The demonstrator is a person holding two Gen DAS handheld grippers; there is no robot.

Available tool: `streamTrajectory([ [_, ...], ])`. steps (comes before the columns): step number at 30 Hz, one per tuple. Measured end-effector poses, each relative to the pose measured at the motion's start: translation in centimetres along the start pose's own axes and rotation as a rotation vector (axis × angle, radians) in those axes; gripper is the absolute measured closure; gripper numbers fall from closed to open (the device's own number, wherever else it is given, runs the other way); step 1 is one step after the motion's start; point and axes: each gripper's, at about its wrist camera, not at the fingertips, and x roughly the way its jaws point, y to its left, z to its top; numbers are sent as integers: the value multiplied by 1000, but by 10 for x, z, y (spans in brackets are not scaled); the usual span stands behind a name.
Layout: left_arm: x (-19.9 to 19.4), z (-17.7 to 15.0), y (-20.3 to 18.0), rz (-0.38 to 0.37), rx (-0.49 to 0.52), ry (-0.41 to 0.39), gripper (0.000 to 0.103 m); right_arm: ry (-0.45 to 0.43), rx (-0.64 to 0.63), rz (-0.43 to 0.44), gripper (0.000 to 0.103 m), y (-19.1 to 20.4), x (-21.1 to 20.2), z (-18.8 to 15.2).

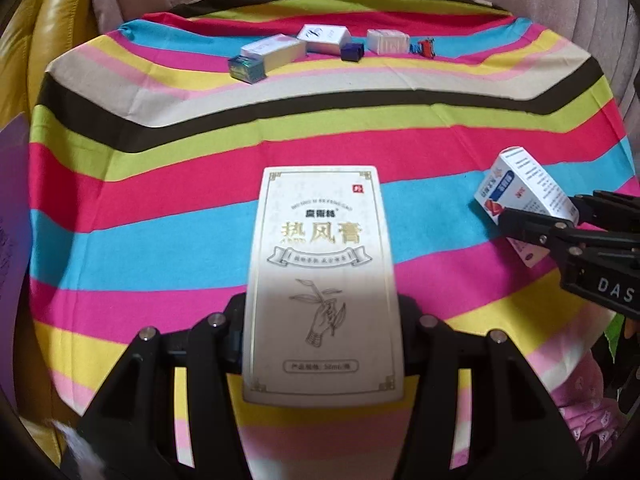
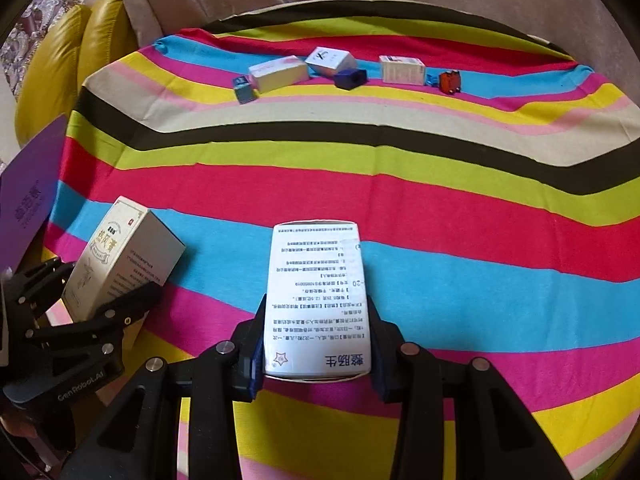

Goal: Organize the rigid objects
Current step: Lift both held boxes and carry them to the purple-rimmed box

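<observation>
Cream box [image 1: 322,280] sits clamped in the left gripper [image 1: 322,344], and the white medicine box [image 2: 318,300] is pinched by the right gripper [image 2: 316,344], both above the striped cloth's [image 2: 480,200] near edge, likely bound for the far-edge row [image 2: 344,70]. Nothing lies between; the purple card [image 2: 30,196] flanks left.

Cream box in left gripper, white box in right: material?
Cream box: looks like matte printed cardboard, gilt lettering, crisp folded edges. White box: thin printed carton, slightly glossy, flap seam visible at the end. Striped cloth underneath: woven fabric, creased.
</observation>
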Motion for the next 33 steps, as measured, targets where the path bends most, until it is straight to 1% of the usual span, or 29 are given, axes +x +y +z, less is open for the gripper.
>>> streamTrajectory([
  [4,-24,3,16,33,-33,-55,48,-27,-14,19,62,12,-12,8],
  [9,-59,8,40,73,-75,-145,48,-67,-38,54,62,32,-26,24],
  [14,-94,11,65,128,-121,-225,48,-106,-95,93,62,60,-40,42],
  [16,-105,11,74,147,-139,-244,48,-118,-121,107,62,73,-44,49],
  [20,-132,10,98,189,-204,-292,48,-142,-193,151,62,107,-53,64],
  [24,-167,8,124,249,-261,-357,48,-196,-272,198,62,147,-68,84],
  [27,-188,9,148,302,-302,-389,48,-213,-306,267,62,178,-76,102],
  [29,-202,7,168,333,-350,-406,48,-219,-332,305,62,200,-81,113],
  [33,-226,0,207,390,-428,-427,48,-244,-424,383,62,256,-92,129],
])
